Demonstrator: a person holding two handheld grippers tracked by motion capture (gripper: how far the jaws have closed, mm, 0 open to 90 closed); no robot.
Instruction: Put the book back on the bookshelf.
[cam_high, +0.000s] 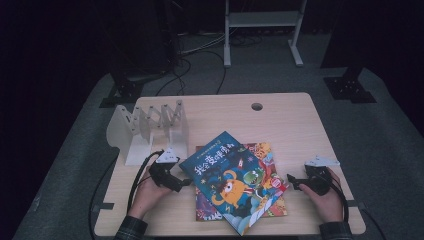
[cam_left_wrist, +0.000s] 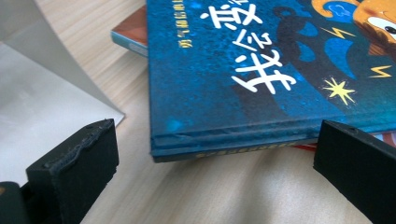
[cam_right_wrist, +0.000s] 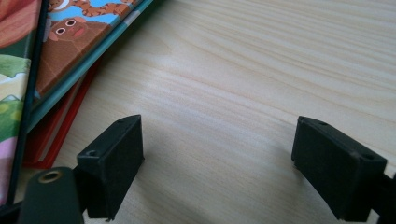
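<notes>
A stack of picture books lies on the wooden table (cam_high: 290, 125). On top is a blue book (cam_high: 227, 182) with white characters and an orange monster, turned askew over a colourful book (cam_high: 267, 165). My left gripper (cam_high: 186, 183) is open at the blue book's left edge. In the left gripper view the blue book (cam_left_wrist: 243, 70) has its spine between the spread jaws of that gripper (cam_left_wrist: 217, 154). My right gripper (cam_high: 291, 182) is open just right of the stack. In the right gripper view the book edges (cam_right_wrist: 56, 70) lie left of that gripper (cam_right_wrist: 217, 149), bare wood between its jaws.
A white accordion-style book rack (cam_high: 150, 127) stands at the table's back left, and its white base (cam_left_wrist: 37, 102) lies close to my left gripper. A cable hole (cam_high: 257, 106) sits near the far edge. Beyond the table are stand legs and cables on the floor.
</notes>
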